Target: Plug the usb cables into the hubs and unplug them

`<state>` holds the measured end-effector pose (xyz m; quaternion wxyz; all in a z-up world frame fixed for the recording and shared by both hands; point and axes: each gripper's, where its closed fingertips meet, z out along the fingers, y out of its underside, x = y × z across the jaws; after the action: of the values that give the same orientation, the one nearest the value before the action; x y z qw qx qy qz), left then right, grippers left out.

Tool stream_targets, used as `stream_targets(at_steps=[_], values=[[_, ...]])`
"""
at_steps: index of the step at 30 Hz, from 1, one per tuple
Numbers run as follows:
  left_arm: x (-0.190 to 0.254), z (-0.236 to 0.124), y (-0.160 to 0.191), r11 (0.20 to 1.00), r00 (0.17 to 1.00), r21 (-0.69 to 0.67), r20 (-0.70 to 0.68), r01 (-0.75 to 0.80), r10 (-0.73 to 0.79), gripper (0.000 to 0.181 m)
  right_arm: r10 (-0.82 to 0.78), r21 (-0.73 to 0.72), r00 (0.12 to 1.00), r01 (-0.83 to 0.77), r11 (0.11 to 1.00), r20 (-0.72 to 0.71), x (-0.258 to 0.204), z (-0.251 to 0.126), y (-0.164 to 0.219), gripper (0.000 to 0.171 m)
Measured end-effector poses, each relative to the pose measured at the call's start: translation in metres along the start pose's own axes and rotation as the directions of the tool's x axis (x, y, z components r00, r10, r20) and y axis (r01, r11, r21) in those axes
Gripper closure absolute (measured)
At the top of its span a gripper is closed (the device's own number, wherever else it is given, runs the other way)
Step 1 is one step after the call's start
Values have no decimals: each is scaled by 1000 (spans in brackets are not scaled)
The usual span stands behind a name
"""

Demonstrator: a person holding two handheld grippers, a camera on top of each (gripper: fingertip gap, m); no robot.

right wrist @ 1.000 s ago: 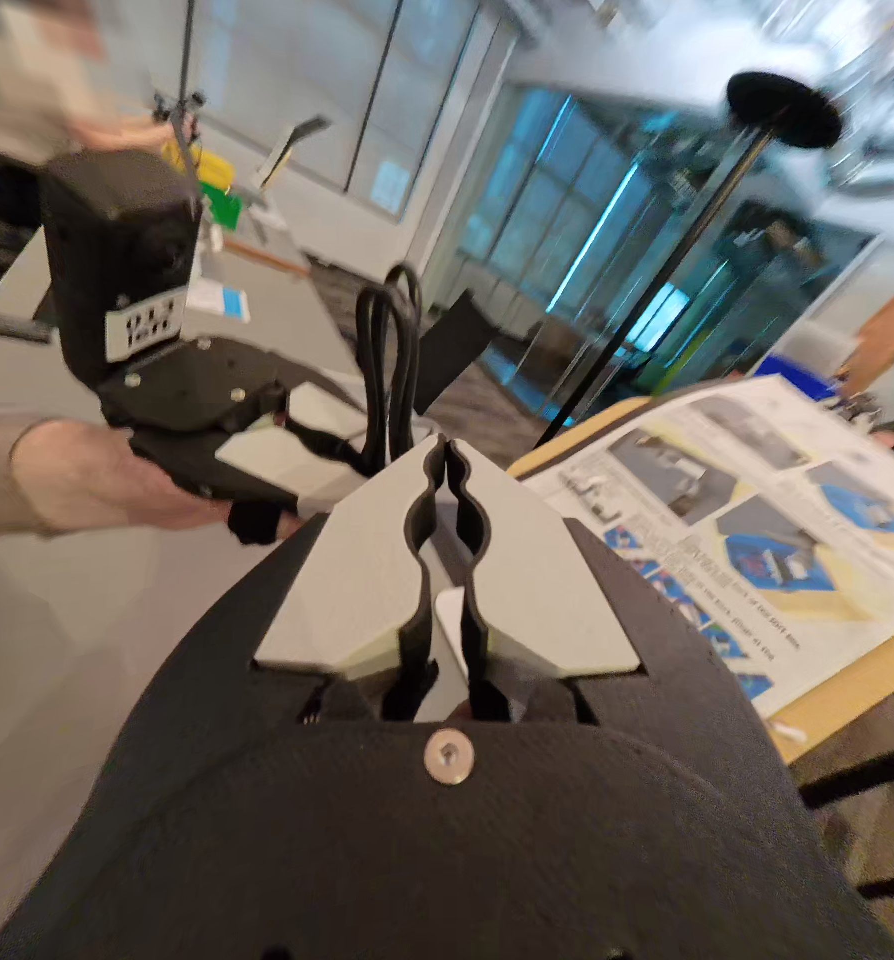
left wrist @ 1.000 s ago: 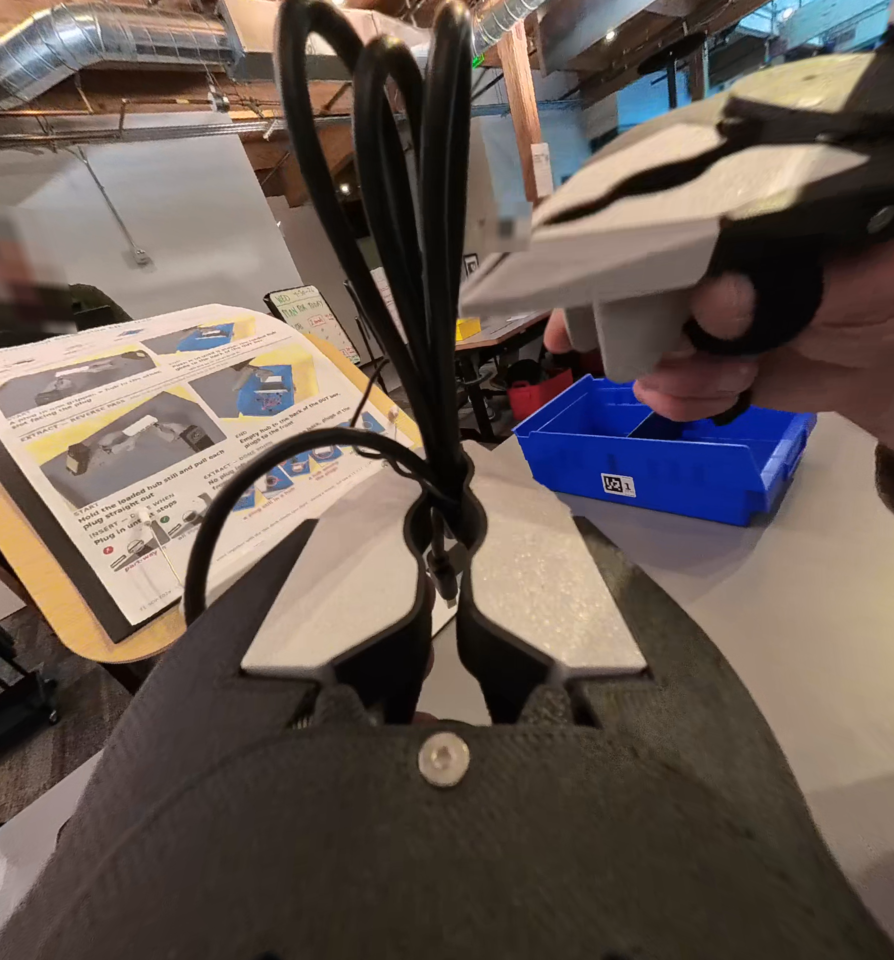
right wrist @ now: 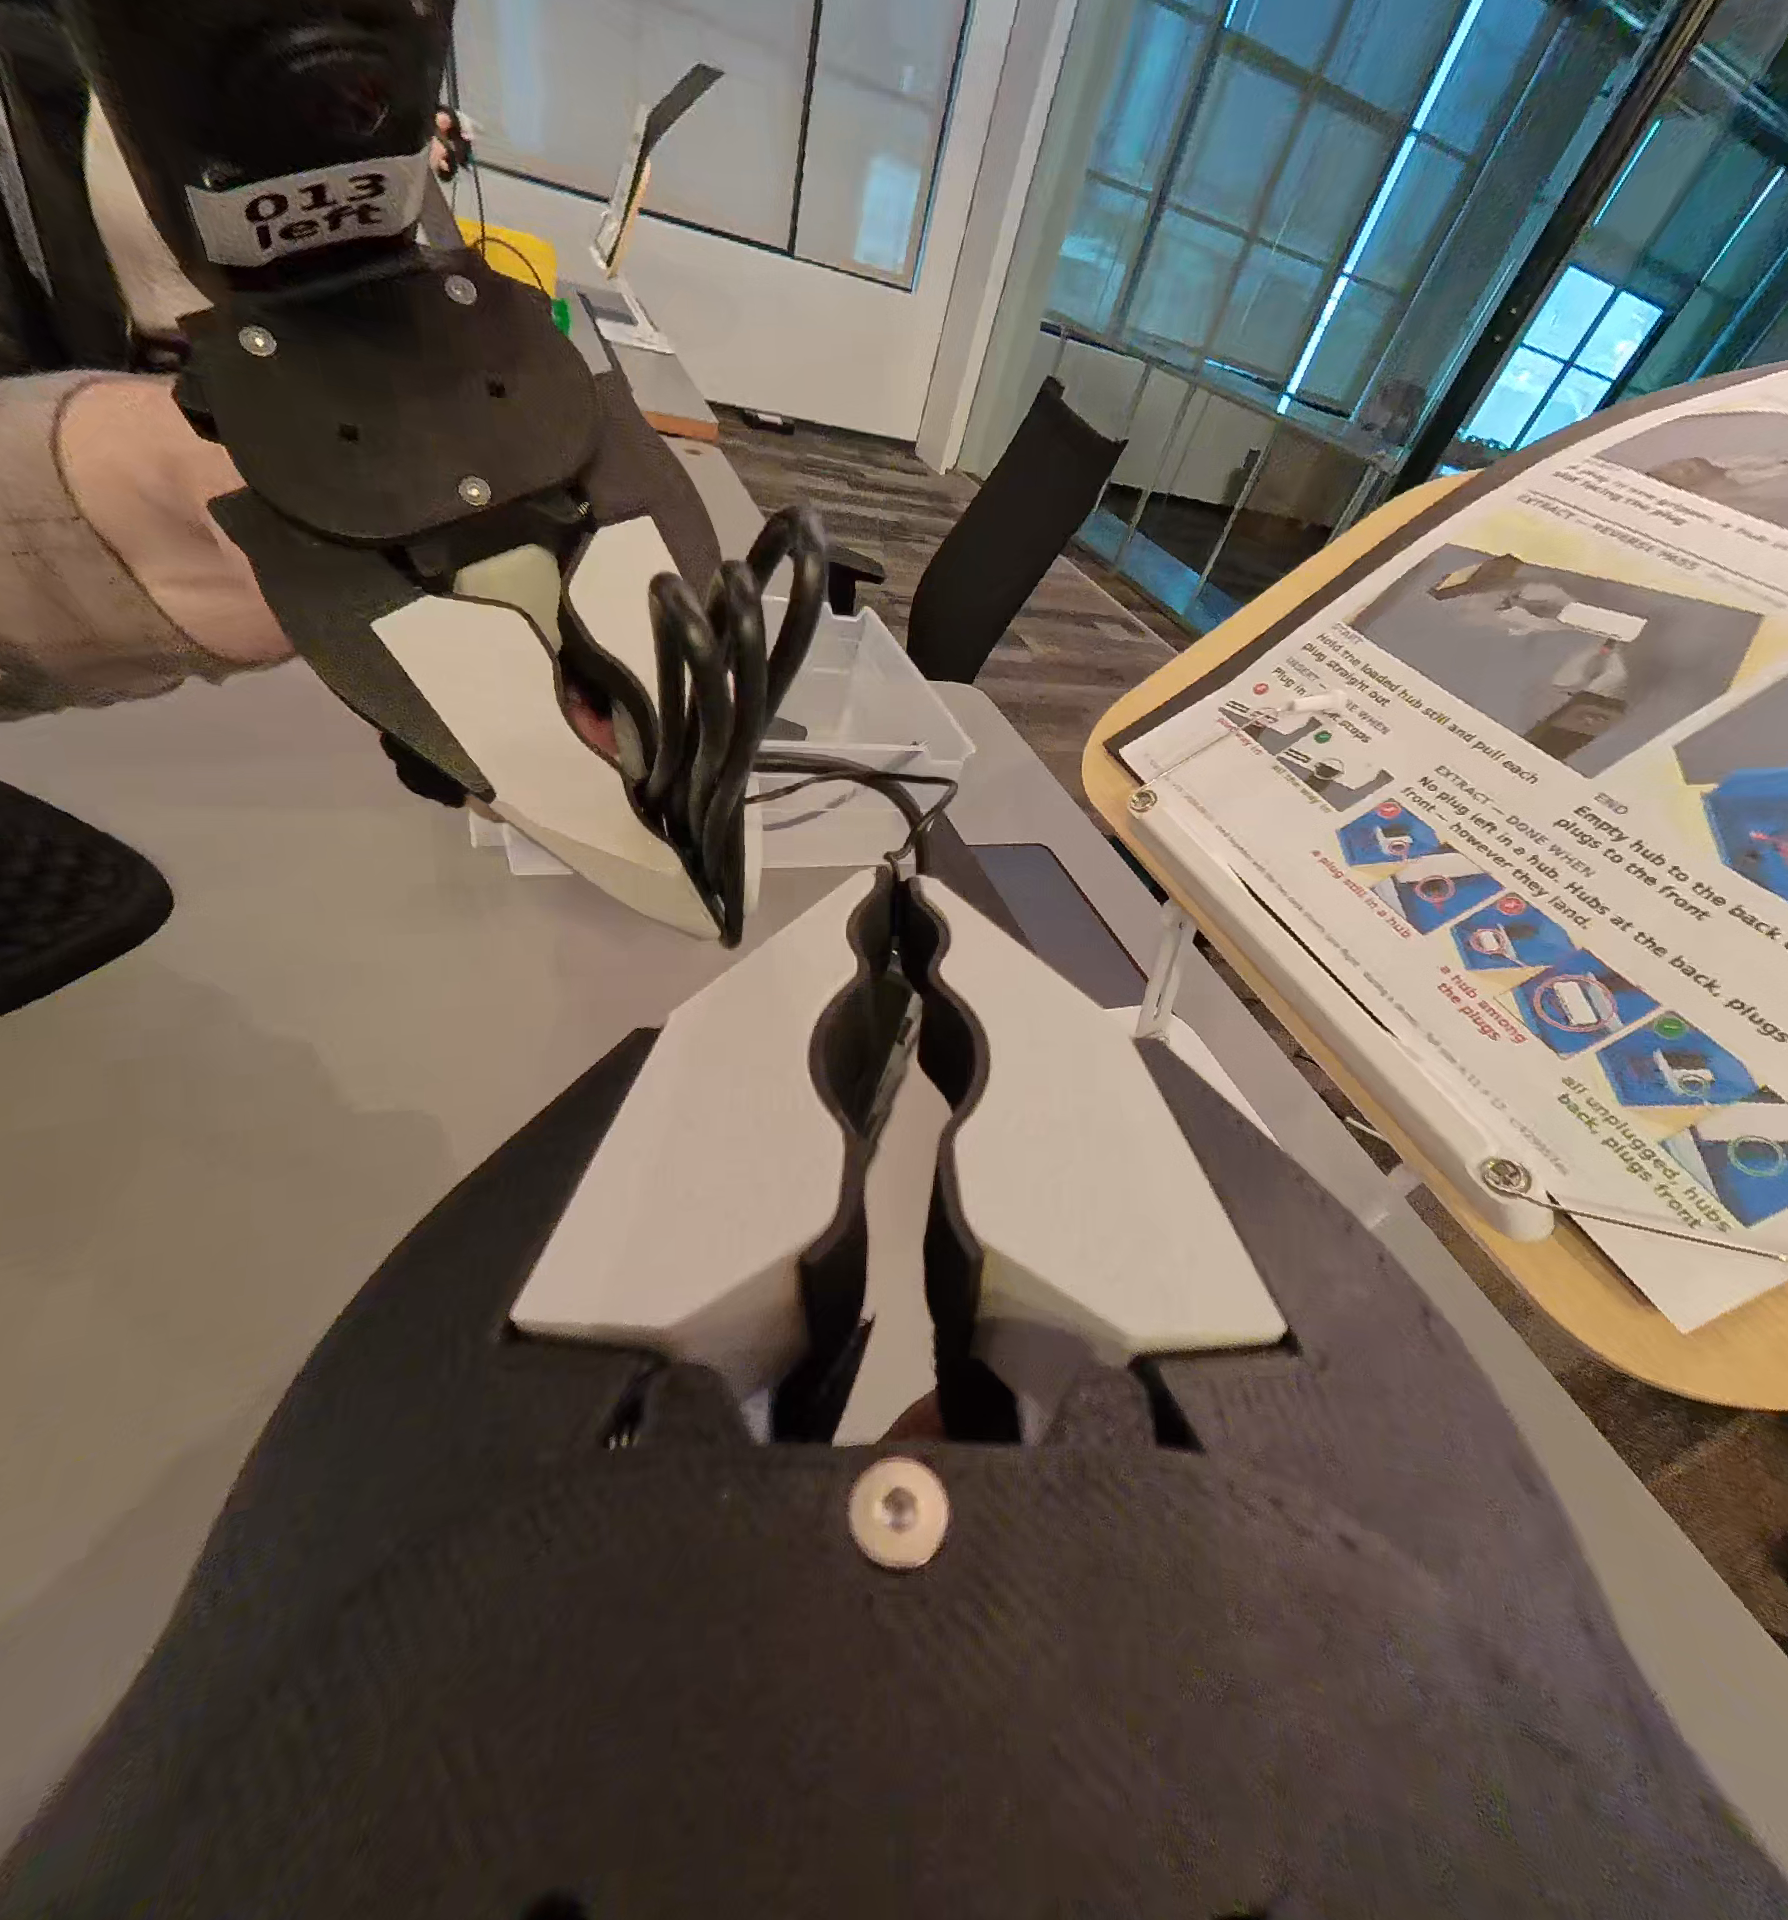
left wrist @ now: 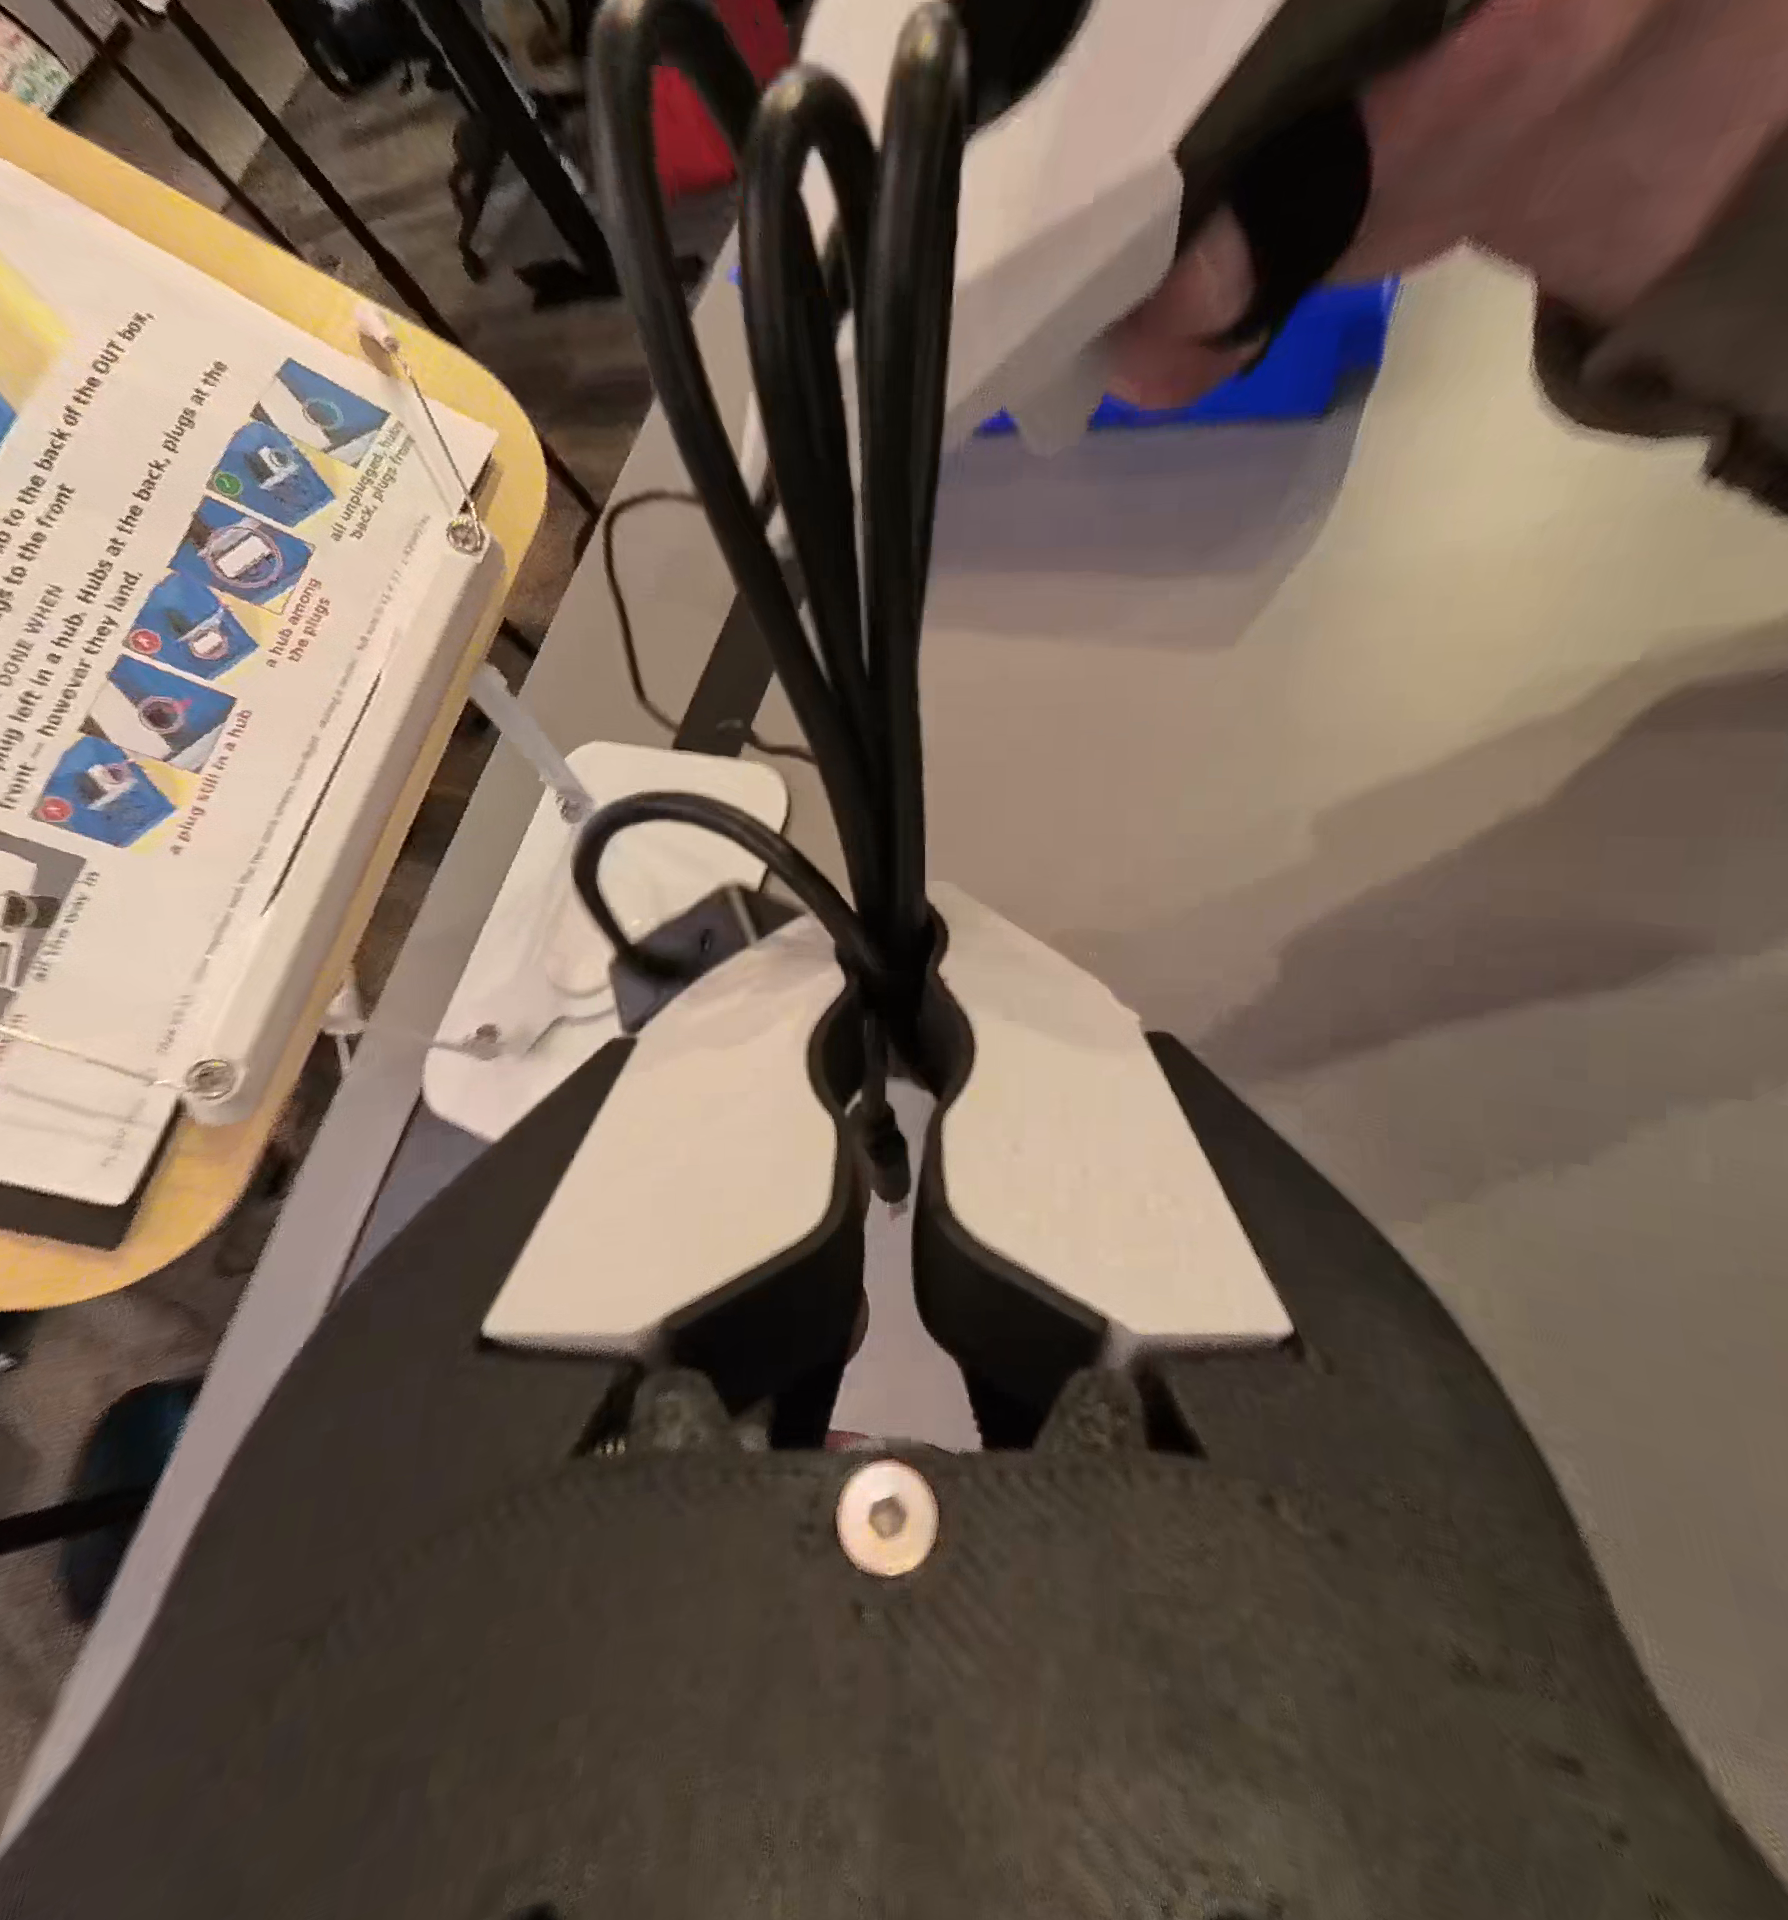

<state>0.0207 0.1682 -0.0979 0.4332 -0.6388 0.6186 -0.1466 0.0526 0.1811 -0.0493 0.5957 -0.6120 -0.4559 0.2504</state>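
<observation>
An open-plan office or lab: a grey worktable (right wrist: 246, 1039), a printed instruction sheet (right wrist: 1555, 831) clipped up beside it, glass partition walls (right wrist: 1285, 208) beyond.

Grey surface (right wrist: 246, 1039) fills lower left of the right wrist view. Upper right: tall glass wall with dark mullions (right wrist: 1389, 187), bluish daylight. Upper centre: white wall with large framed panels (right wrist: 744, 125). Wood-look plank floor (right wrist: 1066, 613) mid-frame, black chair back (right wrist: 1015, 520) on it. Right edge: round-cornered wooden side table (right wrist: 1492, 1340) carrying printed instruction sheets (right wrist: 1617, 831). Left wrist view: same wooden table (left wrist: 516, 468) at left, dark carpet (left wrist: 28, 1455) lower left, blue bin (left wrist: 1316, 364) upper right, blurred.
</observation>
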Motion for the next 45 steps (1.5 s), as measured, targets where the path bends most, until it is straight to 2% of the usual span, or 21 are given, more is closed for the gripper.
stream_targets(at_steps=[4, 8, 14, 16, 22, 28, 34, 39, 45], values=[[-9, -5, 13, 988, 992, -105, 25, -117, 120, 176, -5, -12, 1000, 5, 1000, -26, 6, -2, 4, 171], [-19, -13, 29, 923, 938, -247, 109, -296, 330, 178, -5, 1, 998, 5, 1000, -56, 12, -6, 1, 171], [-24, -21, 36, 861, 859, -307, 193, -405, 474, 177, 12, -3, 994, -12, 1000, -111, 26, -16, 2, 171], [-24, -23, 38, 890, 871, -264, 231, -373, 433, 178, 11, -21, 992, -13, 1000, -123, 29, -18, 4, 171], [-31, -24, 48, 879, 802, -272, 366, -393, 472, 178, -42, -57, 985, 33, 998, -169, 27, -22, -6, 171], [-34, -18, 41, 897, 801, -196, 404, -395, 441, 178, -58, -64, 982, 47, 997, -179, 25, -31, -17, 171], [-34, -12, 48, 892, 799, -194, 398, -408, 451, 178, -61, -181, 983, 29, 983, -176, 28, -45, 6, 171], [-31, -2, 52, 882, 796, -203, 380, -425, 471, 178, -92, -322, 975, 22, 946, -203, 28, -78, 40, 171], [-26, 2, 50, 881, 800, -188, 369, -434, 473, 177, -73, -364, 942, -54, 930, -326, 27, -150, 68, 171]])
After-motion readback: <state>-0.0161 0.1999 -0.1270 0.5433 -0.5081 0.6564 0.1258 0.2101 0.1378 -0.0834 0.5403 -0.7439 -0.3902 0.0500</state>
